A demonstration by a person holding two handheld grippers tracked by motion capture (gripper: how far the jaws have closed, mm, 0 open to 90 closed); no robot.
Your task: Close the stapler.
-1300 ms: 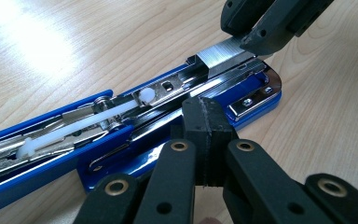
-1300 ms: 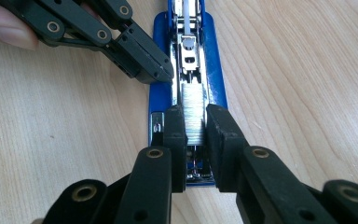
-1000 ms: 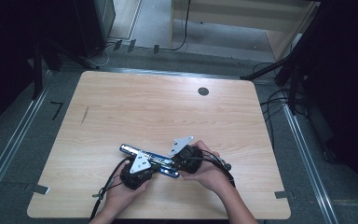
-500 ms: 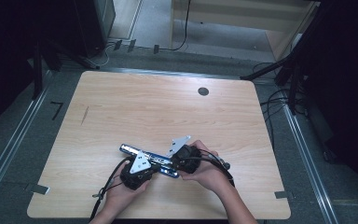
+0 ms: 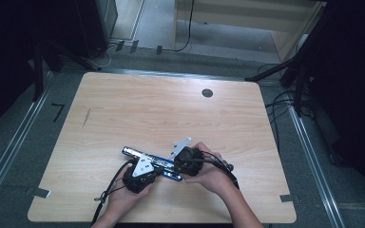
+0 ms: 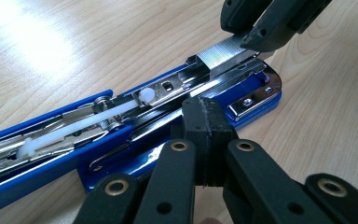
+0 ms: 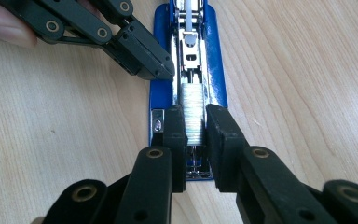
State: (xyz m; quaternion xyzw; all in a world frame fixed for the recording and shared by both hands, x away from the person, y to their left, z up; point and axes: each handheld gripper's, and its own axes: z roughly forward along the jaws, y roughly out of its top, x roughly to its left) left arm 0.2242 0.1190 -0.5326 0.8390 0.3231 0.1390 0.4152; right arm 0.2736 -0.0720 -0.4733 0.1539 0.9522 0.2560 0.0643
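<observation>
In the high view, a pale wooden table [image 5: 123, 114] is seen to span the frame, with a small dark round grommet [image 5: 207, 93] set near its upper right. In the lower middle of that view an opened blue stapler [image 5: 133, 153] is laid flat on the table, running from centre-left toward the lower right. At its left, the left gripper [image 5: 158, 167] is held by the person's left hand [image 5: 123, 199], which enters from the bottom edge; in the left gripper view its two black pads are seen pressed together with nothing between them, their tips resting against the blue side of the stapler's base, low in the centre of the frame. The metal magazine [image 6: 168, 91] is exposed along the stapler, with a white pusher rod [image 6: 116, 109] lying toward the left of that frame. Further right, a strip of staples [image 7: 190, 114] is pinched between the pads of the right gripper [image 7: 196, 128], directly over the magazine channel at the centre of the right gripper view; the same strip appears in the upper right of the left gripper view. The right gripper is held by the right hand [image 5: 214, 175], just right of the stapler in the high view.
</observation>
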